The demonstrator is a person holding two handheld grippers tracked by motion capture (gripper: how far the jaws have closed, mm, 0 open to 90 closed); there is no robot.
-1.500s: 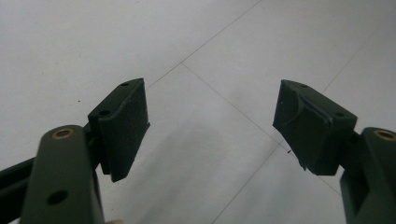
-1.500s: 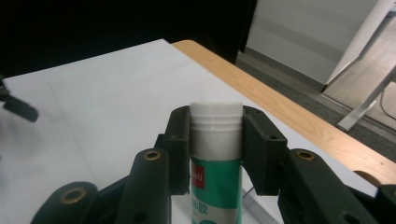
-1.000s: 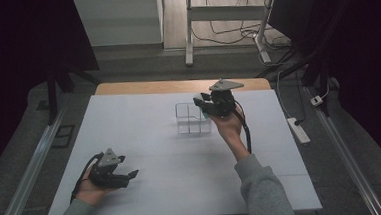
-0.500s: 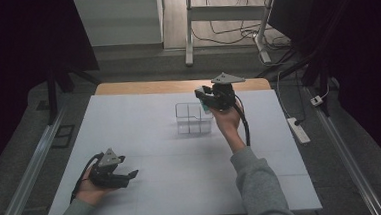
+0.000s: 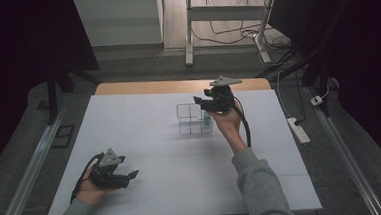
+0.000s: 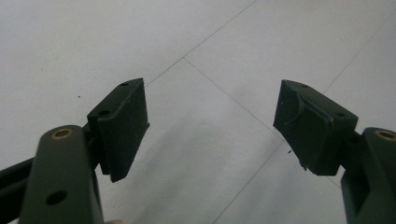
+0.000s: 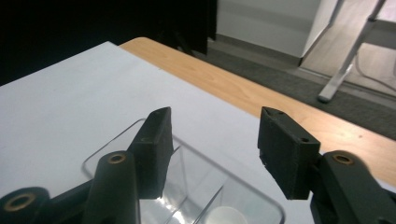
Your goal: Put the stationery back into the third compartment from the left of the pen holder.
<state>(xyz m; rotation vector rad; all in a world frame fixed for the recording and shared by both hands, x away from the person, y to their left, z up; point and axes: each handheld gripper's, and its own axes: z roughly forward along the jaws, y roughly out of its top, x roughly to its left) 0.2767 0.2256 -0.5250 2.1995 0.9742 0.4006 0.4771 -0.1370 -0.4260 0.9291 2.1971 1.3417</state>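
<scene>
Right gripper (image 7: 212,149) hovers above clear divided organizer (image 5: 194,118); jaws have just been opening, now half apart, nothing between them. Small teal-and-white item (image 5: 207,120) sits directly below in the near compartment, so drop looks done. Left gripper (image 6: 210,126) wide open, empty, resting low over white surface (image 5: 147,165). Other compartments unfilled.

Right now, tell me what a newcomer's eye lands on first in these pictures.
First, the right hand-held gripper, raised over a clear compartment box near the white table's far middle; its jaws have just been opening, with nothing between them. A small teal item stands in the box. The left hand-held gripper rests open at the near left.
</scene>
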